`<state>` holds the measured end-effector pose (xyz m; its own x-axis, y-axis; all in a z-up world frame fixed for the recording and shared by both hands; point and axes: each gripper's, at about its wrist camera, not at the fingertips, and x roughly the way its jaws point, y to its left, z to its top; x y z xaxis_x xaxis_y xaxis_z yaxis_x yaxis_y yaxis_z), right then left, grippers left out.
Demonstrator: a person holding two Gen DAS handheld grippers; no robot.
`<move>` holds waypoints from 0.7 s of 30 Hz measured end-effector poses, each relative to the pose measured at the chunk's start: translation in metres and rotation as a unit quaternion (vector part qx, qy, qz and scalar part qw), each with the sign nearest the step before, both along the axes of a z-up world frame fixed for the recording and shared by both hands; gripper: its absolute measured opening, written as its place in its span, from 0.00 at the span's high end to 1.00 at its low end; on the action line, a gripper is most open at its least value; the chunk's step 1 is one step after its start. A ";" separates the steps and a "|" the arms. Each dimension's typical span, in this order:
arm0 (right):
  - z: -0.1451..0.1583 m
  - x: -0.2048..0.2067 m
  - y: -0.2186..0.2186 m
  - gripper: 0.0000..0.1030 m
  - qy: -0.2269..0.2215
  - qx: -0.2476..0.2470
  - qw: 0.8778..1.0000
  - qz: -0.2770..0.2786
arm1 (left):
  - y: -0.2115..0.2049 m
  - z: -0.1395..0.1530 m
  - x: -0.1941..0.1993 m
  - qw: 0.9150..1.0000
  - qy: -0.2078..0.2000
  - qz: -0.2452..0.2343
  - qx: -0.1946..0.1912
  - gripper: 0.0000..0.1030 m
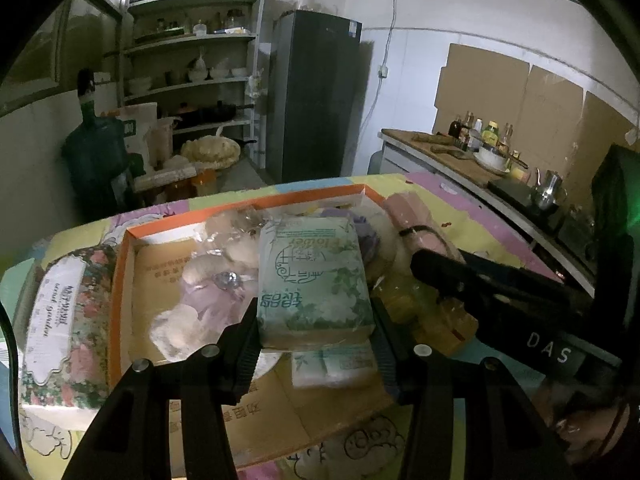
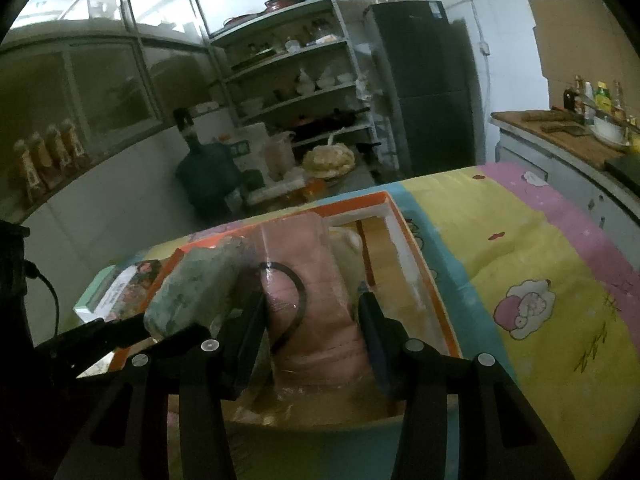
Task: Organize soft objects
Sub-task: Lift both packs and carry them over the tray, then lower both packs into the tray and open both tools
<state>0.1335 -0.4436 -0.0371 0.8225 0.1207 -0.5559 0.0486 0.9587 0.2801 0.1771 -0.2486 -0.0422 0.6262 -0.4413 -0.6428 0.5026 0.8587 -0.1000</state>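
The left gripper (image 1: 316, 320) has its jaws clamped on a green-and-white tissue pack (image 1: 314, 276) — the pack fills the gap between them, over the orange-rimmed cardboard box (image 1: 124, 264). Beyond the left jaw lies a plastic-wrapped plush toy (image 1: 208, 284); outside the box on that side, a floral tissue pack (image 1: 60, 320). The right gripper (image 2: 312, 320) grips a pink roll (image 2: 308, 280) with a black band — pressed between both jaws, above the same box on the patterned worktop (image 2: 520, 248).
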 end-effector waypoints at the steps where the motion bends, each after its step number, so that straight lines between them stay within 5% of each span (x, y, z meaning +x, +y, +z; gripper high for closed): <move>1: -0.001 0.002 -0.001 0.53 0.001 0.000 1.000 0.000 | -0.001 -0.002 0.001 1.000 0.001 0.000 0.002 0.51; 21: -0.009 0.013 0.000 0.52 0.007 -0.003 1.000 0.006 | -0.007 -0.026 0.014 0.999 0.033 0.001 0.012 0.50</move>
